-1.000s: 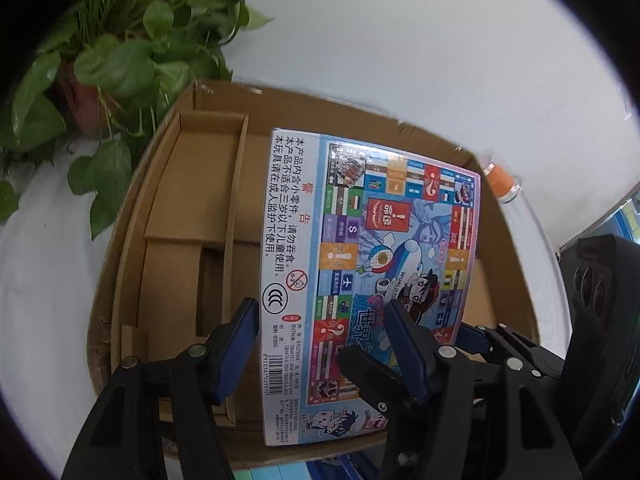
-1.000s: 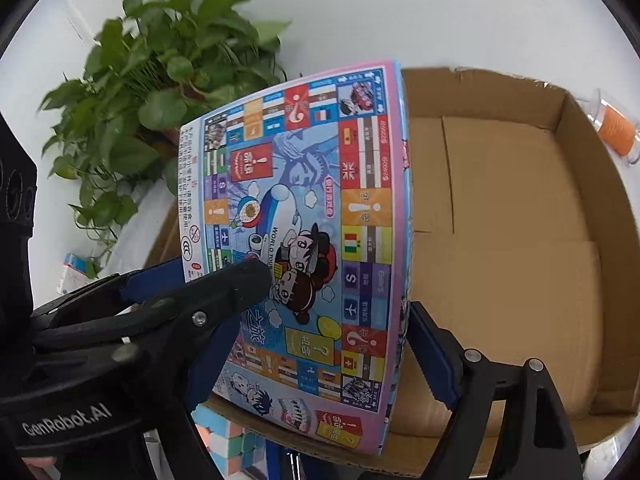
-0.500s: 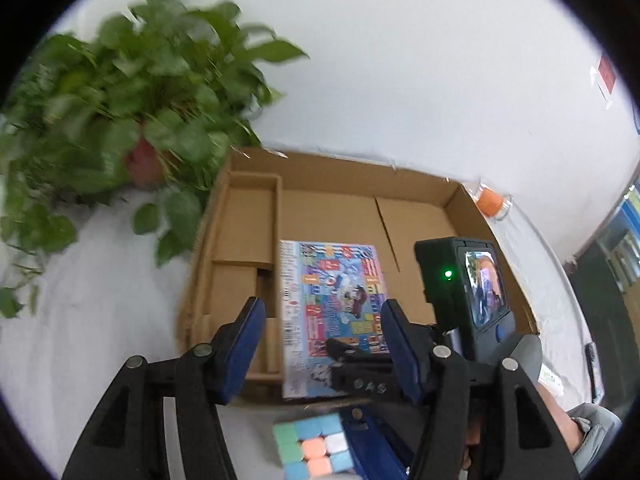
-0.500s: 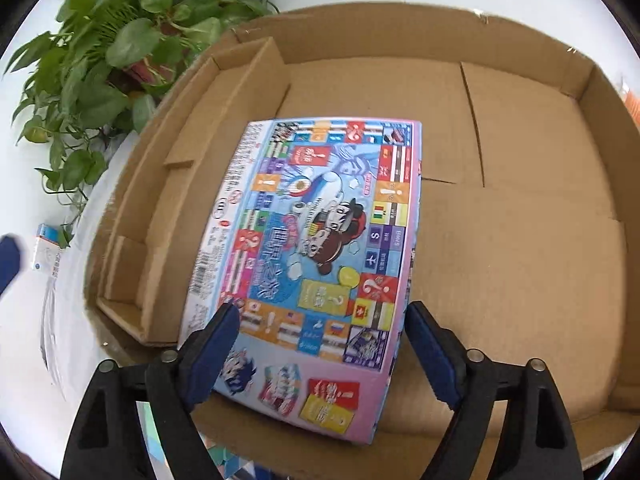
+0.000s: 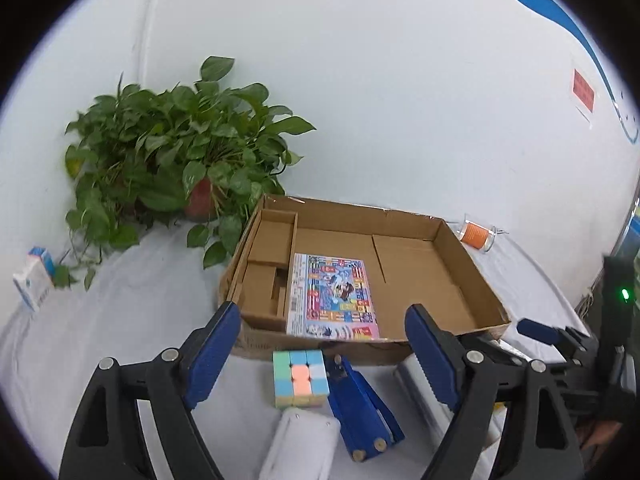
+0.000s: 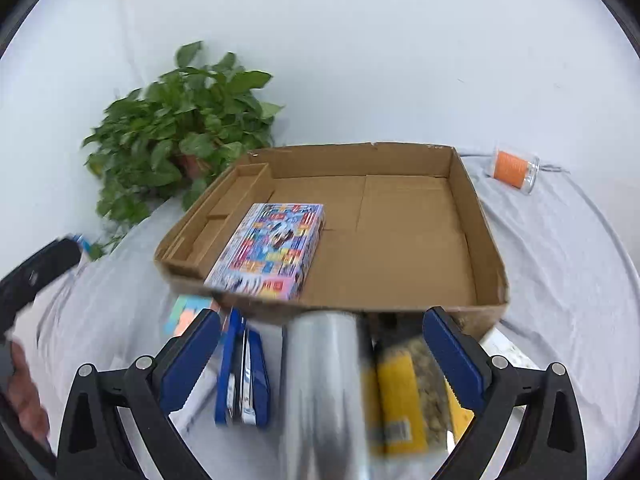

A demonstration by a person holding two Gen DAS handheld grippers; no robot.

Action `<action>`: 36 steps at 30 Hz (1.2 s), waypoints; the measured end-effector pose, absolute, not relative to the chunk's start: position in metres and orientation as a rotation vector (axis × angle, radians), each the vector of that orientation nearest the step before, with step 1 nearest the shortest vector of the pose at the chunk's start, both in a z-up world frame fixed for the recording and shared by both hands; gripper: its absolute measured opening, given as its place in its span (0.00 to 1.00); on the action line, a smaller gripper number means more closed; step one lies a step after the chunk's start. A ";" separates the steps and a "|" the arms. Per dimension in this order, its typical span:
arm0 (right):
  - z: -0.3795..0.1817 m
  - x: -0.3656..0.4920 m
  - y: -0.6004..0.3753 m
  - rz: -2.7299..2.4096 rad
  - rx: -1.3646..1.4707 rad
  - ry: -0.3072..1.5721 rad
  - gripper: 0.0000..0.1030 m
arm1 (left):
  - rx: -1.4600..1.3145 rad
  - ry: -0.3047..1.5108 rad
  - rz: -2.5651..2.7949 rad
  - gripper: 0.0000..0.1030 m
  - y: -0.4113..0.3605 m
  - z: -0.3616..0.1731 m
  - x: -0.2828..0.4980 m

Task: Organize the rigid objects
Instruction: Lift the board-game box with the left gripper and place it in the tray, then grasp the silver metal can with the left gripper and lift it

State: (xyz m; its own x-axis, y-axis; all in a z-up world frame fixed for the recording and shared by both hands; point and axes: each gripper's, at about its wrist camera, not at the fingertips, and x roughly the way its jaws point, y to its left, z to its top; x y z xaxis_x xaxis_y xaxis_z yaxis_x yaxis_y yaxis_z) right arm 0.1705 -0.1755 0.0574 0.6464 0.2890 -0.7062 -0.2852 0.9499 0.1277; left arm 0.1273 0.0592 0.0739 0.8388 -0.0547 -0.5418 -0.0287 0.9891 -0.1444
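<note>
A colourful game box (image 5: 332,296) lies flat inside the open cardboard tray (image 5: 460,240), next to its left divider; it also shows in the right wrist view (image 6: 272,252). My left gripper (image 5: 324,356) is open and empty, above a pastel puzzle cube (image 5: 300,378) and a blue stapler (image 5: 360,408) in front of the tray. My right gripper (image 6: 320,356) is open and empty, above a silver cylinder (image 6: 324,392), the stapler (image 6: 242,376) and a yellow packet (image 6: 404,396).
A potted plant (image 5: 180,160) stands left of the tray. An orange-filled clear cup (image 6: 514,170) lies on its side behind the tray at right. A small white and blue carton (image 5: 34,276) stands far left. A white cylinder (image 5: 300,444) lies near the cube.
Both grippers let go of the game box, which now lies flat in the tray, and pulled back and up to the near side of the tray.
</note>
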 end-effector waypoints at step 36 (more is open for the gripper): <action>-0.035 0.067 -0.227 0.715 0.181 1.293 0.81 | -0.517 1.247 -0.515 0.81 -0.024 -0.072 0.085</action>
